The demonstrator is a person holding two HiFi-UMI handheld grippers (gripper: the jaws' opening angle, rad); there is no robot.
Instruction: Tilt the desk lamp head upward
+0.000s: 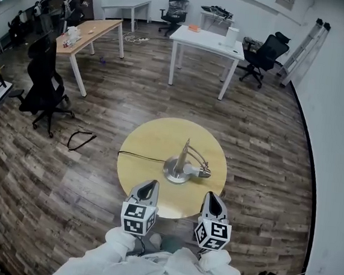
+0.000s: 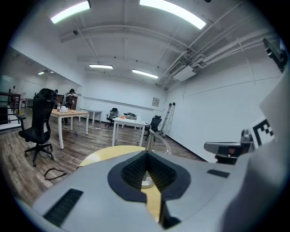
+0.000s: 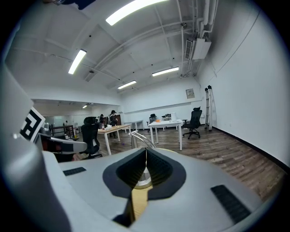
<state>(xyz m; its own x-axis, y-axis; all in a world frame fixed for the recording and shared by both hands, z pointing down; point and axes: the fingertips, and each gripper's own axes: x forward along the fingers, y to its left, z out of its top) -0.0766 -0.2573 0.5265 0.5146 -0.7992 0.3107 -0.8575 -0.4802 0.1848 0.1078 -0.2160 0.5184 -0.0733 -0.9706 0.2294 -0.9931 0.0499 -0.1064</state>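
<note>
A silver desk lamp stands on a round yellow table [image 1: 153, 141], with its round base [image 1: 176, 172] near the middle. Its thin arm [image 1: 186, 150] rises from the base, and the head [image 1: 202, 172] hangs low to the right of the base, just above the tabletop. My left gripper [image 1: 150, 185] hovers over the table's near edge, shut and empty, short of the lamp. My right gripper [image 1: 210, 196] is beside it on the right, also shut and empty. In the left gripper view the lamp arm [image 2: 148, 137] shows just past the shut tips [image 2: 146, 154]. In the right gripper view the arm [image 3: 136, 137] stands ahead of the tips [image 3: 146, 150].
The lamp's black cord [image 1: 140, 156] runs left off the table. A black cable loop [image 1: 80, 138] lies on the wooden floor. A black office chair [image 1: 42, 88], a wooden desk [image 1: 88, 34], a white desk [image 1: 208, 43] and a folded ladder [image 1: 304, 50] stand farther back.
</note>
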